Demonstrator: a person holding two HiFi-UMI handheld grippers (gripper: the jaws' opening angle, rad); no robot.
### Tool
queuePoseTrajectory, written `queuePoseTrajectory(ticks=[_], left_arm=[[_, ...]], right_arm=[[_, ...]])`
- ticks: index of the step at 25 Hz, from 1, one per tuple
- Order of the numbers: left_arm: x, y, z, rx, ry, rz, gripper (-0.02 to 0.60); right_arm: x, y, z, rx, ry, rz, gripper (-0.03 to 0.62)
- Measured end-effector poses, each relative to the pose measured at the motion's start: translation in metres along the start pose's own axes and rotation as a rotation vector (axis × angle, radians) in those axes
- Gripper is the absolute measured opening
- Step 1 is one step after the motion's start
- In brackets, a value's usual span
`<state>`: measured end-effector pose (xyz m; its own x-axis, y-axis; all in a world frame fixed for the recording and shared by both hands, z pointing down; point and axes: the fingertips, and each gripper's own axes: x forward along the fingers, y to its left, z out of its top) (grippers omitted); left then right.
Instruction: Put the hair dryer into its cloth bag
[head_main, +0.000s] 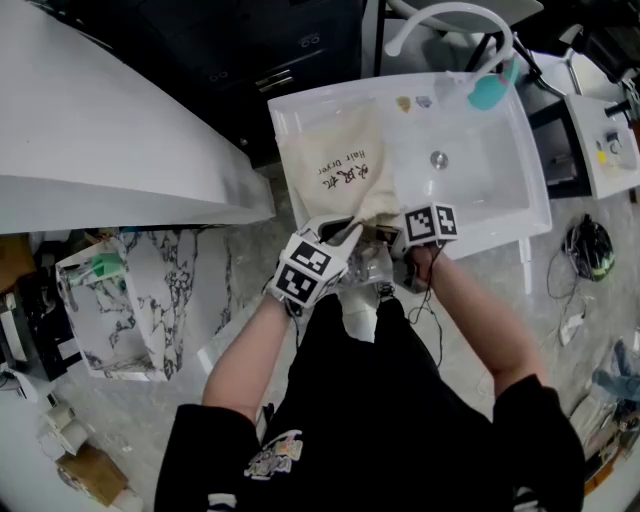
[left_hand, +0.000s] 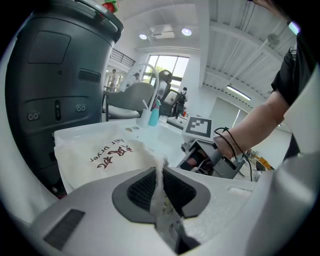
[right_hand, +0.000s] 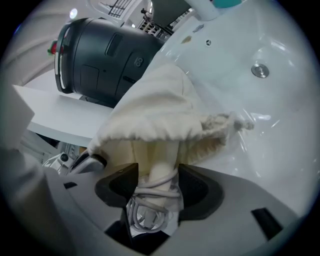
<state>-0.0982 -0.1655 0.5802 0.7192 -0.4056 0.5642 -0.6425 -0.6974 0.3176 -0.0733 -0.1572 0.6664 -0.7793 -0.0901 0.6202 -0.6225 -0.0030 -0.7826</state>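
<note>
The cream cloth bag (head_main: 335, 165) with dark red print lies over the left side of the white sink (head_main: 500, 190). My left gripper (head_main: 345, 232) is shut on the bag's edge (left_hand: 159, 172), a thin fold of cloth pinched between its pads. The hair dryer's pale handle (right_hand: 162, 170) sticks out of the bag's mouth (right_hand: 155, 115); its head is hidden inside. A white cord (right_hand: 150, 200) is wound round the handle. My right gripper (right_hand: 157, 185) stands open with the handle and cord between its jaws, a gap showing at the left pad. It shows too in the left gripper view, as the right gripper (left_hand: 210, 155).
A white faucet (head_main: 450, 20) and a teal cup (head_main: 490, 90) stand at the sink's back. A dark round machine (right_hand: 100, 55) sits left of the sink beside a white counter (head_main: 90, 130). A marble-patterned box (head_main: 130, 300) lies lower left. Cables and small gear (head_main: 590, 245) lie right.
</note>
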Motion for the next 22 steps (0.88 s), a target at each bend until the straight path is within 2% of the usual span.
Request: queuePoseTrajectory(ticks=[5,14,17,19,22], left_arm=[[0.001,-0.001,0.003,-0.002,-0.012,0.004,0.044],[0.001,-0.001,0.003,-0.028,-0.022,-0.003,0.044],[0.002,-0.002,0.003,-0.029,-0.024,-0.006,0.044],[0.001,-0.002,0.004,-0.024,-0.021,-0.011,0.044],[0.0,-0.003,0.003,-0.001,-0.004,-0.02,0.044]], right_arm=[[-0.005,0.002,-0.01,0.047,-0.01,-0.005,0.258],[0.007,-0.005,-0.016,0.223,-0.025,-0.001,0.28],[0.01,-0.004,-0.015,0.209,-0.046,0.004,0.257],[0.009,-0.001,-0.013,0.185,-0.067,0.021,0.2],[0.005,0.002,-0.006,0.159,-0.129,0.059,0.161]])
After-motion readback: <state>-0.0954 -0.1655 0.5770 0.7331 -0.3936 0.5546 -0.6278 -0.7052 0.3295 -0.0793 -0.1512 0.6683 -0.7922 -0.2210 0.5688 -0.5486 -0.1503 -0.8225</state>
